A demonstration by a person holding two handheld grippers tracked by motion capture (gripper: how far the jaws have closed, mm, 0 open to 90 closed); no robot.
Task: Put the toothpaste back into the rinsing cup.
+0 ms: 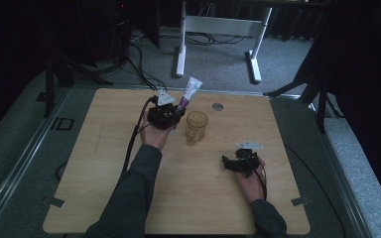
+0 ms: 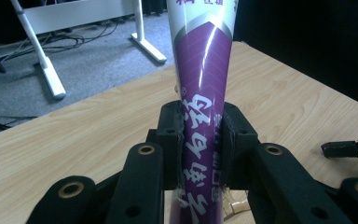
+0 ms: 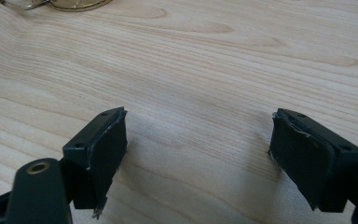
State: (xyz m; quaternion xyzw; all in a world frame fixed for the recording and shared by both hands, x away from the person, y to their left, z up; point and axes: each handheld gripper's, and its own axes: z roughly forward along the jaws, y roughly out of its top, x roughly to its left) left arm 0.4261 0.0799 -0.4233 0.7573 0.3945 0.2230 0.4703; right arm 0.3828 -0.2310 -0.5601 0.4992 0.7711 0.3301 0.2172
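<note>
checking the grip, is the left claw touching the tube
Touching. The left gripper view shows the left claw with both pads pressed against the purple tube, no gap on either side.

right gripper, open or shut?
Open. In the right gripper view, the right gripper has its two jaws spread wide over bare wooden table, nothing between the pads.

A light wooden table (image 1: 104, 198) with rounded corners stands on grey carpet (image 1: 218, 64). Beyond its far edge is a white desk frame (image 1: 218, 25), with black cables (image 1: 139, 59) trailing across the floor. Dark curtains (image 1: 367, 74) close the dim room.
</note>
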